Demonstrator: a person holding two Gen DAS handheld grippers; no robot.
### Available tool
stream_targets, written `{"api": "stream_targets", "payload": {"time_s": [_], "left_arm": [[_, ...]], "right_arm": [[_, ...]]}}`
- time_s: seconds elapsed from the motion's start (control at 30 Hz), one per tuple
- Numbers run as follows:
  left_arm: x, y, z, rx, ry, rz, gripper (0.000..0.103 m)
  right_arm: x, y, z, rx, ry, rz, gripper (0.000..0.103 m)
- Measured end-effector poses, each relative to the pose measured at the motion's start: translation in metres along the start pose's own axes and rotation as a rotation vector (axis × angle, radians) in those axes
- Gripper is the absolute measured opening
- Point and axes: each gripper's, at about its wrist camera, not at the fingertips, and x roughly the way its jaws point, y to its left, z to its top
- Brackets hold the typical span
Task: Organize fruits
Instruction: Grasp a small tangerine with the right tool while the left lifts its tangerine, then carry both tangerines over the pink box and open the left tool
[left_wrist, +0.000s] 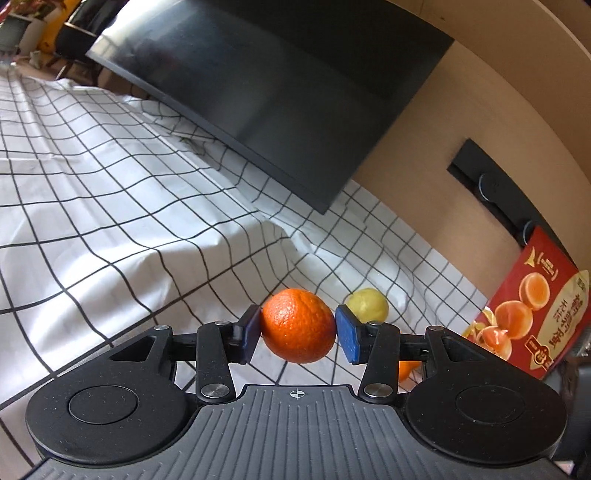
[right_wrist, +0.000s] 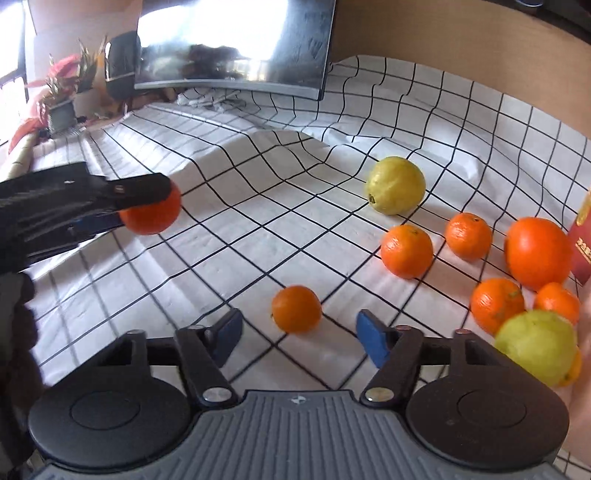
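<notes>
My left gripper (left_wrist: 298, 334) is shut on an orange (left_wrist: 298, 325), its blue pads pressing both sides, and holds it above the checked cloth. In the right wrist view that same orange (right_wrist: 151, 212) hangs at the left edge. My right gripper (right_wrist: 299, 328) stands open low over the cloth. A small orange (right_wrist: 296, 309) lies on the cloth just ahead, between the two fingertips and apart from both pads. A pile of fruit lies to the right: a yellow fruit (right_wrist: 396, 184), several oranges such as one (right_wrist: 406, 251) and a big one (right_wrist: 537, 253), and a yellow-green fruit (right_wrist: 535, 347).
A white cloth with a black grid (right_wrist: 258, 221) covers the table and is rumpled into a ridge at the back. A dark monitor (right_wrist: 236, 44) stands at the far edge. A red fruit box (left_wrist: 528, 306) stands at the right beside the pile. A potted plant (right_wrist: 62, 96) is at far left.
</notes>
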Motion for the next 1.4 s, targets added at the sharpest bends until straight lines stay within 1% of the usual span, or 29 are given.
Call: {"api": "stream_targets", "payload": {"time_s": [0.03, 0.07, 0.1, 0.13, 0.23, 0.33, 0.4, 0.5, 0.57, 0.67, 0.73, 0.77, 0.83, 0.93, 1.0, 1.13, 1.2, 1.27, 1.33, 1.4], "left_arm": [[0.0, -0.001, 0.0, 0.002, 0.0, -0.002, 0.05], [0.0, -0.001, -0.001, 0.001, 0.0, -0.004, 0.05], [0.0, 0.0, -0.001, -0.002, 0.002, -0.008, 0.05], [0.0, 0.0, -0.001, -0.004, 0.008, -0.012, 0.049], [0.003, -0.004, -0.002, 0.018, 0.036, -0.028, 0.049], [0.003, -0.016, -0.008, 0.062, 0.06, -0.058, 0.049], [0.004, -0.029, -0.016, 0.08, 0.102, -0.096, 0.049], [0.01, -0.06, -0.035, 0.122, 0.217, -0.191, 0.049], [0.015, -0.087, -0.049, 0.165, 0.311, -0.262, 0.049], [0.022, -0.133, -0.073, 0.235, 0.45, -0.366, 0.049], [0.026, -0.164, -0.087, 0.273, 0.522, -0.426, 0.049], [0.027, -0.18, -0.091, 0.289, 0.544, -0.45, 0.049], [0.03, -0.208, -0.096, 0.313, 0.551, -0.485, 0.049], [0.045, -0.246, -0.084, 0.311, 0.525, -0.506, 0.049], [0.061, -0.268, -0.073, 0.29, 0.499, -0.495, 0.049], [0.092, -0.309, -0.056, 0.355, 0.453, -0.496, 0.049], [0.103, -0.32, -0.055, 0.373, 0.443, -0.491, 0.05], [0.112, -0.326, -0.06, 0.376, 0.454, -0.489, 0.05], [0.119, -0.326, -0.067, 0.352, 0.483, -0.487, 0.05], [0.126, -0.324, -0.077, 0.325, 0.513, -0.489, 0.05]], "right_arm": [[0.004, 0.0, 0.002, 0.006, 0.005, -0.004, 0.057], [0.006, 0.0, 0.005, 0.014, 0.007, -0.003, 0.049], [0.007, -0.001, 0.007, 0.023, 0.012, 0.0, 0.035], [0.006, -0.002, 0.008, 0.032, 0.02, 0.003, 0.029], [-0.007, -0.007, 0.005, 0.038, 0.025, 0.012, 0.029], [-0.033, -0.017, -0.007, 0.04, 0.018, 0.022, 0.029], [-0.054, -0.028, -0.02, 0.049, 0.019, 0.015, 0.029], [-0.086, -0.044, -0.042, 0.048, 0.015, -0.034, 0.029], [-0.108, -0.06, -0.06, 0.065, 0.011, -0.09, 0.029], [-0.137, -0.091, -0.085, 0.118, 0.013, -0.176, 0.029], [-0.154, -0.115, -0.101, 0.177, 0.024, -0.229, 0.029], [-0.162, -0.125, -0.107, 0.205, 0.027, -0.251, 0.029], [-0.178, -0.144, -0.117, 0.25, 0.017, -0.294, 0.029], [-0.202, -0.161, -0.118, 0.266, -0.042, -0.374, 0.029], [-0.217, -0.169, -0.11, 0.263, -0.095, -0.405, 0.029], [-0.236, -0.188, -0.074, 0.284, -0.189, -0.475, 0.029], [-0.24, -0.2, -0.058, 0.297, -0.217, -0.494, 0.029], [-0.239, -0.214, -0.04, 0.322, -0.237, -0.518, 0.029], [-0.236, -0.226, -0.028, 0.361, -0.234, -0.53, 0.029], [-0.23, -0.237, -0.025, 0.401, -0.217, -0.528, 0.029]]}}
